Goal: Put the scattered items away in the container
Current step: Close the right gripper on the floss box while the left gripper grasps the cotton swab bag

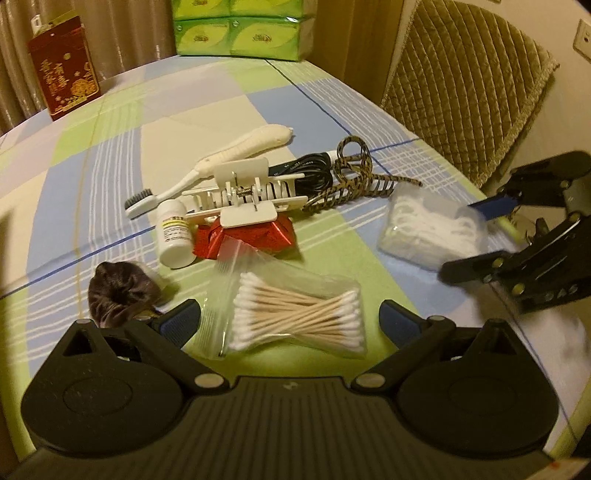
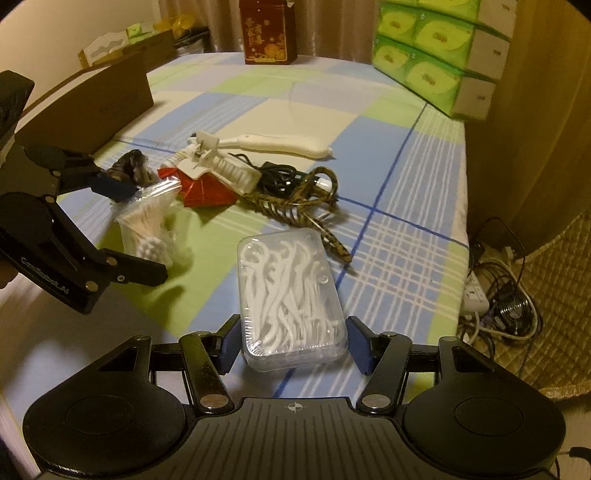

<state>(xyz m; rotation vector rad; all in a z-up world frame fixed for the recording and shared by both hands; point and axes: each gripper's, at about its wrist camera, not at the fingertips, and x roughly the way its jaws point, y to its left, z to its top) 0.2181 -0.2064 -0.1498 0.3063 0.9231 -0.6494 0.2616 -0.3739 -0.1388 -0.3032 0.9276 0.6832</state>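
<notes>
A counter (image 1: 369, 122) under a checked cloth of green, blue and cream stands in warm, dim yellowish light. Beige curtains (image 1: 122, 33) hang behind it. A chair with a quilted tan cover (image 1: 461, 96) stands beside it, and tangled cables (image 2: 498, 295) lie on the floor.

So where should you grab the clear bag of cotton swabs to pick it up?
Grab the clear plastic zip bag of wooden cotton swabs across its narrow middle, coming down from above. The swabs lie flat in a bundle that pinches in at the centre, so a grip there should catch them all. The open left gripper already has a finger on either side of it.
</notes>
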